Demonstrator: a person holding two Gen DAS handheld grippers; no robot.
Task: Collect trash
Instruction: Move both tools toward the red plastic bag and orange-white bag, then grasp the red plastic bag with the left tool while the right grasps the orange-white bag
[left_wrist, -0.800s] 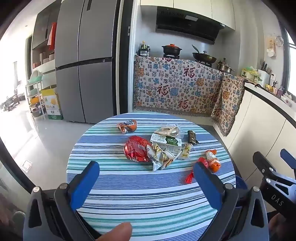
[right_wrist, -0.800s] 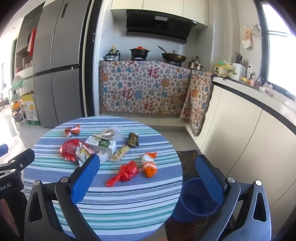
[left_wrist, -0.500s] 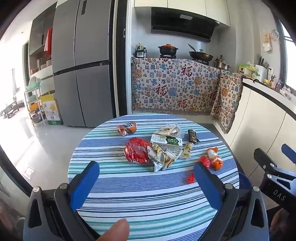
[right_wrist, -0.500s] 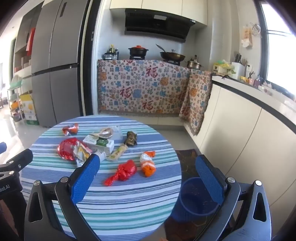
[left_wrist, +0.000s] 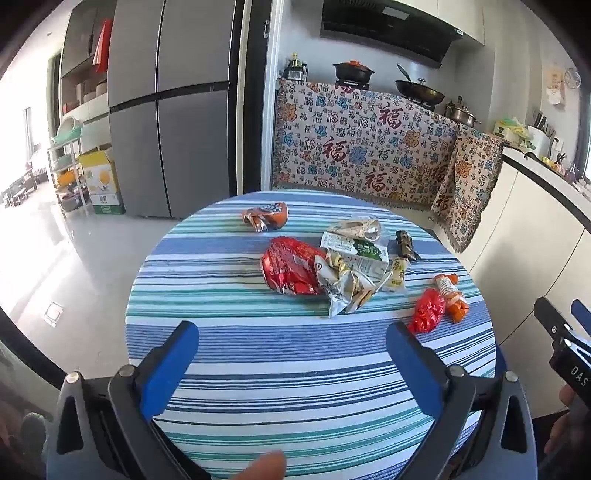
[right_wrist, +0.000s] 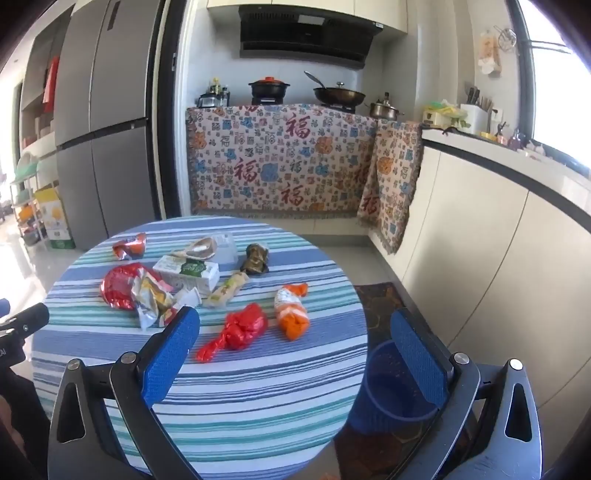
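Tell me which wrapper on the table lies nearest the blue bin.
The orange-and-white wrapper, on the table's bin side. The crumpled red wrapper lies just beyond it; the rest lie further from the blue bin.

One round striped table (right_wrist: 258, 387) and one blue bin (right_wrist: 388, 387) are seen. Nine pieces of trash are counted: two red-and-orange wrappers, one red foil bag (right_wrist: 118, 286), one carton (right_wrist: 188, 271), and five others (some overlapping). Two grippers are seen.

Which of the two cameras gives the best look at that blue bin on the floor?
The right wrist view: the blue bin shows its open mouth beside the table. The left wrist view shows only a sliver past the table's edge.
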